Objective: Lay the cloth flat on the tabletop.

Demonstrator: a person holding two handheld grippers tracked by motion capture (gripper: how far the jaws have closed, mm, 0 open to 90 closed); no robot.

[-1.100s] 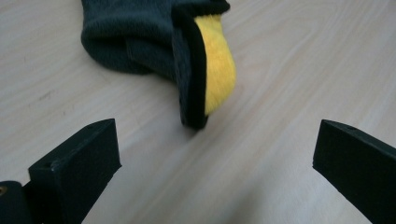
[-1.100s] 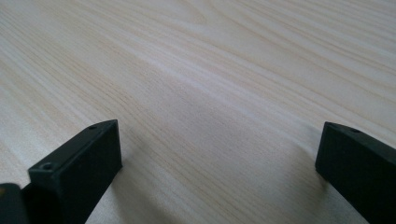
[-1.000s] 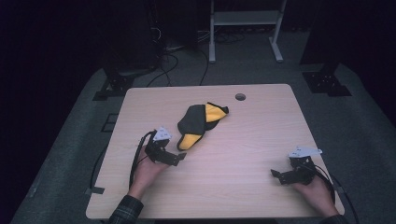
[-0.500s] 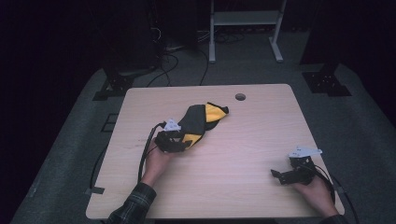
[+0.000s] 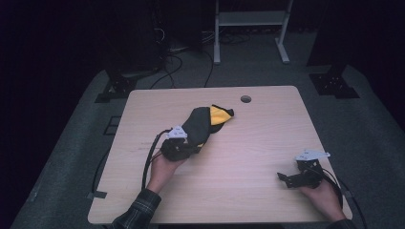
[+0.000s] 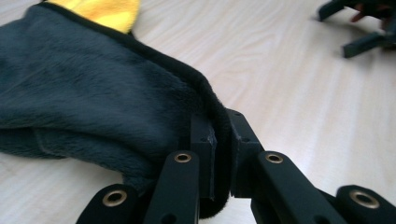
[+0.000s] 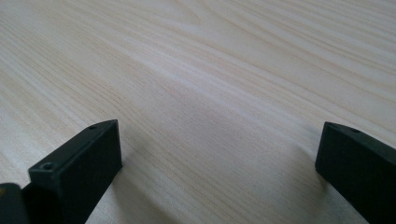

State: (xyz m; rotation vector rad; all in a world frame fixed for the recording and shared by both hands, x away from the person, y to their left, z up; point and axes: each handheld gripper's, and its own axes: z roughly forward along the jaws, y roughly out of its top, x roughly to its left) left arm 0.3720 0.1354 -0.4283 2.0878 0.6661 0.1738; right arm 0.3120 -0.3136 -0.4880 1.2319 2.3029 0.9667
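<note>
A dark grey fleece cloth (image 5: 199, 125) with a yellow lining (image 5: 218, 114) lies bunched on the middle of the wooden table (image 5: 267, 129). My left gripper (image 5: 188, 145) is at the cloth's near end. In the left gripper view its jaws have just been closing, and the left gripper (image 6: 222, 135) is shut on the cloth's (image 6: 93, 93) black-bound hem, which is pinched between the pads. My right gripper (image 5: 282, 179) rests near the front right corner, far from the cloth. The right gripper (image 7: 219, 154) is open with bare wood between its fingers.
A round cable hole (image 5: 245, 98) sits near the table's far edge. A black cable trails from the left gripper off the table's left front. Dark floor, stands and a white frame surround the table. The right gripper (image 6: 364, 28) shows far off in the left gripper view.
My left gripper moved up and right from the bare wood to the cloth's near end and closed on its hem. The right gripper stayed put.
</note>
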